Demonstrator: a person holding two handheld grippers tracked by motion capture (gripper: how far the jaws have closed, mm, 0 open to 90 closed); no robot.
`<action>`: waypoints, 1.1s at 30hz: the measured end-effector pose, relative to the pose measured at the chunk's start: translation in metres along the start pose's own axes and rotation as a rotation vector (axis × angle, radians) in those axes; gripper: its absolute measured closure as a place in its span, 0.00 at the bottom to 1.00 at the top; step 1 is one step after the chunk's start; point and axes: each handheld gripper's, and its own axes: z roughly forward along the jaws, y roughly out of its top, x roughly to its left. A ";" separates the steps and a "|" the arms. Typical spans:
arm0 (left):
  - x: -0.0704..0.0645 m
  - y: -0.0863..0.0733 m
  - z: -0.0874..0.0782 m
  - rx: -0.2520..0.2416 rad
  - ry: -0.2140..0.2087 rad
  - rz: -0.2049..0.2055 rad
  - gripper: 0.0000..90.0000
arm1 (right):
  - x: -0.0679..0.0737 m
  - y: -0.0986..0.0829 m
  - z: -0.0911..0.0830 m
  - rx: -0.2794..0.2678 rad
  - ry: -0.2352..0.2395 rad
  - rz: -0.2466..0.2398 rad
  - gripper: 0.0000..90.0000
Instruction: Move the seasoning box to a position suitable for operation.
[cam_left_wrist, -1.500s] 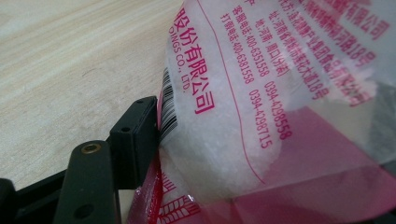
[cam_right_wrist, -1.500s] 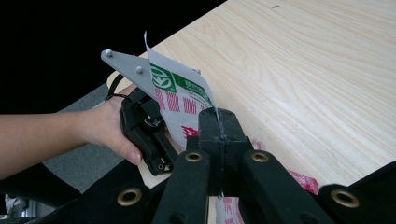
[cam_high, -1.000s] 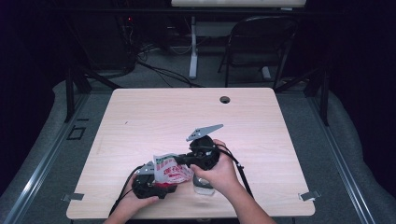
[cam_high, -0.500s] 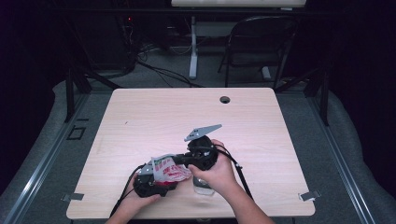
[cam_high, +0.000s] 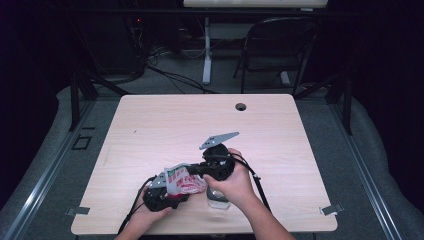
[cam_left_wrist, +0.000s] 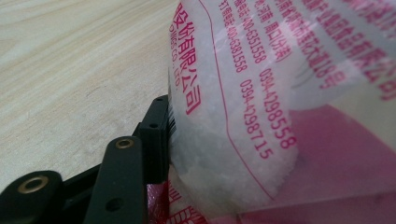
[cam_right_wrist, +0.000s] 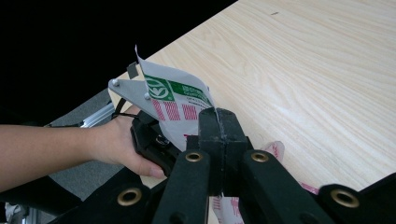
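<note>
The right gripper (cam_right_wrist: 218, 122) is closed tight on the top edge of the bag (cam_right_wrist: 180, 105). Its two black jaws are pressed together, with the thin plastic pinched between them. In the high view this right gripper (cam_high: 197, 169) sits just above the bag (cam_high: 184, 181), near the front edge of the desk (cam_high: 165, 125), a little left of the middle.

The left gripper (cam_left_wrist: 161, 135) holds the same bag (cam_left_wrist: 261, 107) lower down. One black jaw presses flat against the side of the bag, where the white grains bulge out. The other jaw is hidden behind the bag, so I cannot tell how far apart the jaws are. It looks like a grip on the fat, full part. In the high view the left gripper (cam_high: 162, 195) is at the front edge, under the bag.

The job looks like pulling the bag open at the top. To do it well, the left gripper should hold the bottom still and not squeeze hard, or grains may burst out. The right gripper should pull slowly and straight away from the other one. A fast tug could rip the bag wide and spill the white grains over the desk.

A small clear cup (cam_high: 218, 200) stands just beside the right hand (cam_high: 235, 182), near the front edge.
</note>
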 end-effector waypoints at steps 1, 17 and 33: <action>0.000 0.000 0.000 0.000 0.002 0.001 0.61 | 0.000 0.000 0.000 -0.001 0.000 0.000 1.00; -0.002 0.003 -0.002 -0.006 0.050 0.027 0.63 | -0.001 -0.001 -0.004 -0.003 0.002 -0.003 1.00; -0.002 0.008 -0.008 -0.006 0.103 0.046 0.63 | 0.000 0.001 -0.008 -0.004 -0.002 -0.008 1.00</action>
